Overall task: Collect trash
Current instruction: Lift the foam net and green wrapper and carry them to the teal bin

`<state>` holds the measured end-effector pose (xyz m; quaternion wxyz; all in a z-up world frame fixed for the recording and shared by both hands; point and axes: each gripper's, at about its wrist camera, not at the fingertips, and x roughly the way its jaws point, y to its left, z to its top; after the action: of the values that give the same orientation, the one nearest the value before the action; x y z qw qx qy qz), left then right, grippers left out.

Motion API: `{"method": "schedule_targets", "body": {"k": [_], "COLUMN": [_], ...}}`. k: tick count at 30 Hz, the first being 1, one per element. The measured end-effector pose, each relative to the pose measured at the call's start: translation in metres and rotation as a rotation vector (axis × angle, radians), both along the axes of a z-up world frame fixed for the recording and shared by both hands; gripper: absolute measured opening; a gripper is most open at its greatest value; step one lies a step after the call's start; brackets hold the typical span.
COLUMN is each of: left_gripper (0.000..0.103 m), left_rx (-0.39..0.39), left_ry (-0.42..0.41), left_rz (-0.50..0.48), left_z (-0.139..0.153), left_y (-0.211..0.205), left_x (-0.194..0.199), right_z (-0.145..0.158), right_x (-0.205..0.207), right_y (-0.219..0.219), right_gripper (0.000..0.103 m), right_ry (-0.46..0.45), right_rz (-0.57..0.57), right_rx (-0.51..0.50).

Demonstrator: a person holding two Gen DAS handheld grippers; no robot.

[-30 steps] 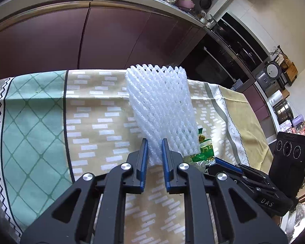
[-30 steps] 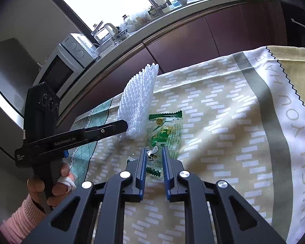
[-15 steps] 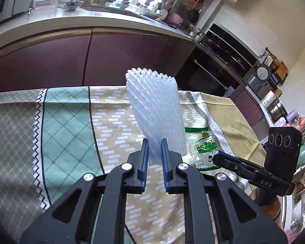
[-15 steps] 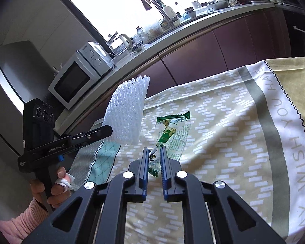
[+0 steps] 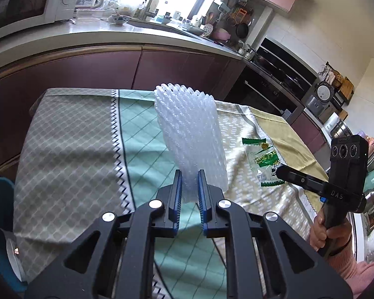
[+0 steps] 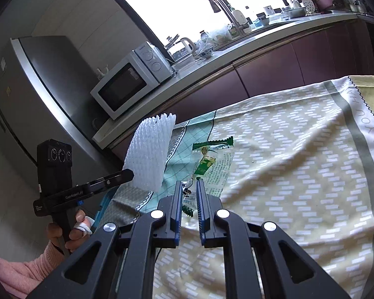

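My left wrist cam looks along the left gripper (image 5: pixel 189 182), close over the tablecloth (image 5: pixel 69 149), facing the counter (image 5: pixel 107 32). Right cam looks along the right gripper (image 6: pixel 189 191), same direction, angled left. Both share the foam net (image 5: pixel 189 129), wrapper (image 6: pixel 207 164), microwave (image 6: pixel 129 79), and see each other's gripper.

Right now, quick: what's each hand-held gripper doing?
Left hand-held gripper: shut on the white foam net, lifted off the tablecloth.
Right hand-held gripper: shut on the green snack wrapper.

Bright window (image 6: pixel 187 5) over counter (image 6: pixel 236 52); maroon cabinets (image 5: pixel 87 72); microwave (image 6: pixel 129 79), steel fridge (image 6: pixel 37 87).
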<state>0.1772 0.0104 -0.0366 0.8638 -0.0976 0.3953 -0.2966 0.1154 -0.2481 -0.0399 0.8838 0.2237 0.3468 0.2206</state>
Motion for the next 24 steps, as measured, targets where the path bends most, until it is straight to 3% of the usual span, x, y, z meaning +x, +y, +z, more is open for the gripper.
{"method": "schedule_targets", "body": {"k": [11,17,24], "left_gripper": [0.013,0.013,0.013], "left_rx": [-0.005,0.034,0.072], "left_ry": [-0.026,-0.036,0.008], "left_rz": [0.167,0.301,0.431], "left_z": [-0.001,-0.001,-0.019], "left_y": [0.123,0.191,0.262], "left_x": [-0.067,-0.095,-0.109], "right_z": [0.011,0.017,0.016], "right_x": [-0.009,0.004,0.028], "right_y": [0.084,0.154,0.232], "right_gripper": [0.01,0.01,0.01], "right_ry": [-0.018,-0.023,0.001], "right_rz": [0.182,0.324,0.47], "right_rx": [-0.008,-0.009,-0.02]}}
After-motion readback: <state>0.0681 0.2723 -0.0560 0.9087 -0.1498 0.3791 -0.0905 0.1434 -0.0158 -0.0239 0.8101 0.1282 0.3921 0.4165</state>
